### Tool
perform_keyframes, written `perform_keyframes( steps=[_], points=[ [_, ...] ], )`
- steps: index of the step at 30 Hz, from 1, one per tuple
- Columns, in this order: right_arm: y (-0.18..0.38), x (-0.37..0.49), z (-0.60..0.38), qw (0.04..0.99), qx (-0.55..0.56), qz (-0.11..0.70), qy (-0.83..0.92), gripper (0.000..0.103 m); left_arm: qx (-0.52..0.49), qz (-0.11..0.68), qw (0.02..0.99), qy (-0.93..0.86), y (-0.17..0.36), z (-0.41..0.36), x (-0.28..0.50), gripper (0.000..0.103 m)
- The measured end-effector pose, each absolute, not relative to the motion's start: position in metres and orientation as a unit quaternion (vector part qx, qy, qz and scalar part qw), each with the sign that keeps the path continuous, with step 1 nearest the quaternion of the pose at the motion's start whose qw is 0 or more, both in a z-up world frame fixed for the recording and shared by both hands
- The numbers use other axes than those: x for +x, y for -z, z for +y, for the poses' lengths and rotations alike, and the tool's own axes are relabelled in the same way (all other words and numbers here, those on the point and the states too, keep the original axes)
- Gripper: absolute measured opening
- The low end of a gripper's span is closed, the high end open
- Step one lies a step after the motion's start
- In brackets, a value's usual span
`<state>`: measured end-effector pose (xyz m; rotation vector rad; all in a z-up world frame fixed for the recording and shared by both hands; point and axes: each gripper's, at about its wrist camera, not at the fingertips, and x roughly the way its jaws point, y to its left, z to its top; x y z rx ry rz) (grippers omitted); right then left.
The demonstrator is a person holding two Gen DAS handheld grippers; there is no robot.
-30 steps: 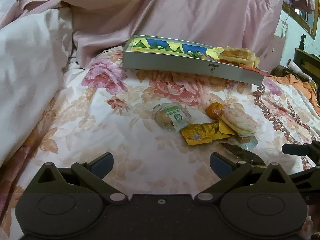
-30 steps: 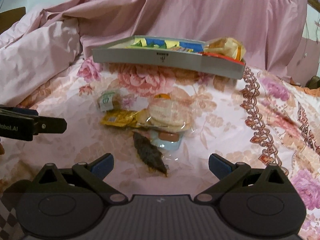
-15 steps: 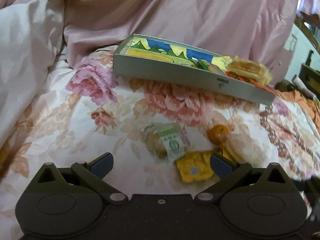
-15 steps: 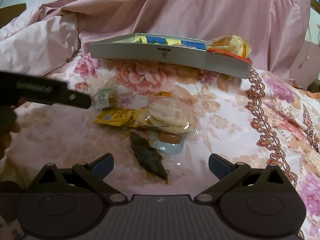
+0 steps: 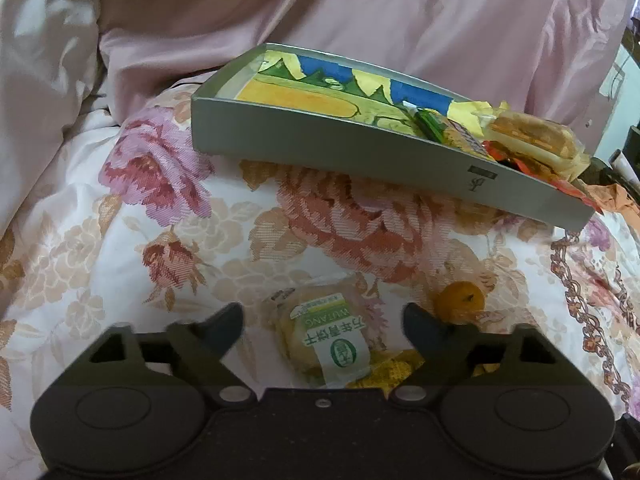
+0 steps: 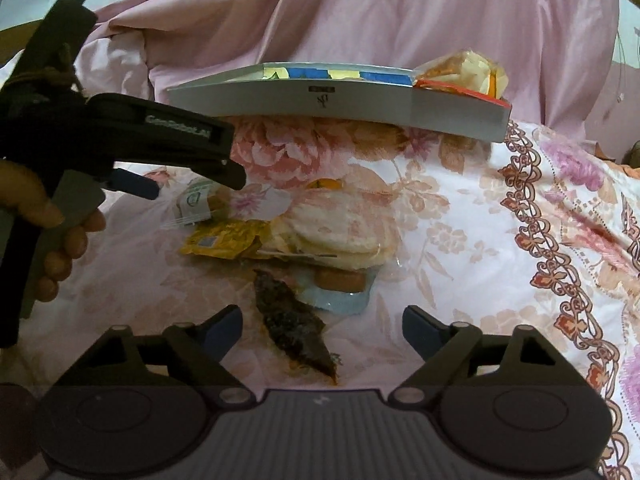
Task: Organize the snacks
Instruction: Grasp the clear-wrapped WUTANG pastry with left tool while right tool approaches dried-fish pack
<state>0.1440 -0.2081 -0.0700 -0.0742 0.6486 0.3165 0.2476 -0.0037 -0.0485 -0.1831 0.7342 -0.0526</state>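
Note:
A grey tray (image 5: 360,160) with a colourful liner holds several snacks at its right end and sits on the floral bedspread; it also shows in the right wrist view (image 6: 360,106). My left gripper (image 5: 322,320) is open, its fingers either side of a green-labelled pastry pack (image 5: 324,336). A small orange (image 5: 460,302) and a yellow packet (image 5: 384,372) lie beside it. My right gripper (image 6: 322,320) is open and empty above a dark dried snack (image 6: 292,324). A clear pack of round crackers (image 6: 340,232), a yellow packet (image 6: 220,240) and a sausage pack (image 6: 340,284) lie ahead.
A pink quilt (image 5: 360,12) is heaped behind the tray and to the left. The left gripper's body (image 6: 120,140) and the hand holding it (image 6: 56,240) fill the left of the right wrist view. The floral bedspread (image 6: 540,240) stretches to the right.
My left gripper has moved forward and down over the green-labelled pastry pack, which now lies between its fingers. My right gripper has edged closer to the dark snack.

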Motion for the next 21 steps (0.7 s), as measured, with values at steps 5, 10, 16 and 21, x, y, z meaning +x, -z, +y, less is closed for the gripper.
perform_keyframes(
  steps=[5,10,16,21],
  points=[
    [0.07,0.142,-0.205,0.933,-0.04,0.316,-0.17,0.076,-0.098,0.374,0.922,0.027,0.056,-0.001,0.247,0.061],
    [0.07,0.141,-0.201,0.933,-0.053,0.314,-0.169,0.069,-0.102,0.375,0.921,0.024,0.056,0.008,0.246,0.053],
    [0.071,0.139,-0.2,0.931,-0.057,0.319,-0.169,0.067,-0.103,0.384,0.917,0.032,0.054,0.018,0.229,0.053],
    [0.069,0.137,-0.199,0.929,-0.055,0.322,-0.175,0.064,-0.093,0.392,0.914,0.049,0.053,0.022,0.199,0.053]
  ],
)
